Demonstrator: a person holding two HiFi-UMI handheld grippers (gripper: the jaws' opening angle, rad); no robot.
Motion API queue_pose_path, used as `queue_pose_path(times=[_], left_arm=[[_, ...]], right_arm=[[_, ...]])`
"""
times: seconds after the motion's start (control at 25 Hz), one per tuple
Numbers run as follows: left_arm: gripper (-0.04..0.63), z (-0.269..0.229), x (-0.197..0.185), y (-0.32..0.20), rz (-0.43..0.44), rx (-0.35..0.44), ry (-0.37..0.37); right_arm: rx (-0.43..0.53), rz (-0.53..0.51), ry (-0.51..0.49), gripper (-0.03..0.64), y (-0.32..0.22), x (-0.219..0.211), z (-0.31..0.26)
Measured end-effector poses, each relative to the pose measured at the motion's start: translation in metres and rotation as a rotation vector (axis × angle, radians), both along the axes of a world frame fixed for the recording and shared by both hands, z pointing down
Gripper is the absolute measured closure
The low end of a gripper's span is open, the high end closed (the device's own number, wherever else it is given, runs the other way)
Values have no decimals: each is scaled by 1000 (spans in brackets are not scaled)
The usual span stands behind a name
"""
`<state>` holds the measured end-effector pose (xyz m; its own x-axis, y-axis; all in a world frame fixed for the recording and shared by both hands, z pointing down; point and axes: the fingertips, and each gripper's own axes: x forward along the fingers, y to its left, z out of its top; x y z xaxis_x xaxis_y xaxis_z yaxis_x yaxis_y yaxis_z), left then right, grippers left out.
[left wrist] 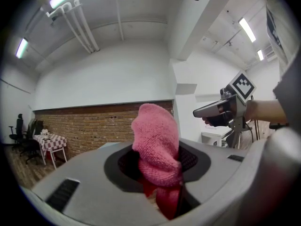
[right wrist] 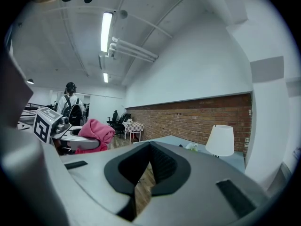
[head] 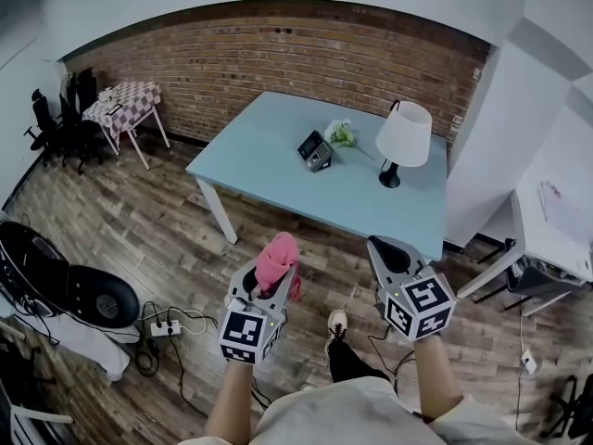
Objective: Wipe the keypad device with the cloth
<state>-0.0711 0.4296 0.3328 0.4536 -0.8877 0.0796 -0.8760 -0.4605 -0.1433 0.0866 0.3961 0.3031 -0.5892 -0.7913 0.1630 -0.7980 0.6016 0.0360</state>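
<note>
While our left gripper has its jaws clamped on the pink cloth, which bunches up out of the pads and leans a little to the right, our right gripper has its jaws drawn together with nothing between them. Only a thin slit of wooden floor shows past them. We hold both grippers out in front of us, side by side but apart, at about the same height, with the jaws pointing away toward the far table. Our left forearm and right forearm are bare and run nearly straight forward from the near edge of the head view. Neither gripper is over the table; both hang above the floor on its near side. The keypad device sits well apart from the cloth, on the far half of the light blue tabletop. Just beside it on the right lies a small bunch of flowers, and farther right stands a white-shaded lamp. A brick wall runs behind the table.
</note>
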Motion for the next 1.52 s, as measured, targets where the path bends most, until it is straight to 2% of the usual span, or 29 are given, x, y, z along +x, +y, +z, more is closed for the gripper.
queue_pose_path(times=[0.28, 0.56, 0.84, 1.52], left_arm=[[423, 0, -6, -84, -14, 16, -19], [423, -2, -4, -186, -49, -4, -27], [423, -7, 3, -265, -68, -18, -23], [423, 0, 24, -383, -119, -43, -39]], right_arm=[[36, -20, -5, 618, -85, -8, 0], [0, -52, -6, 619, -192, -7, 7], [-15, -77, 9, 618, -276, -5, 4], [-51, -167, 13, 618, -394, -5, 23]])
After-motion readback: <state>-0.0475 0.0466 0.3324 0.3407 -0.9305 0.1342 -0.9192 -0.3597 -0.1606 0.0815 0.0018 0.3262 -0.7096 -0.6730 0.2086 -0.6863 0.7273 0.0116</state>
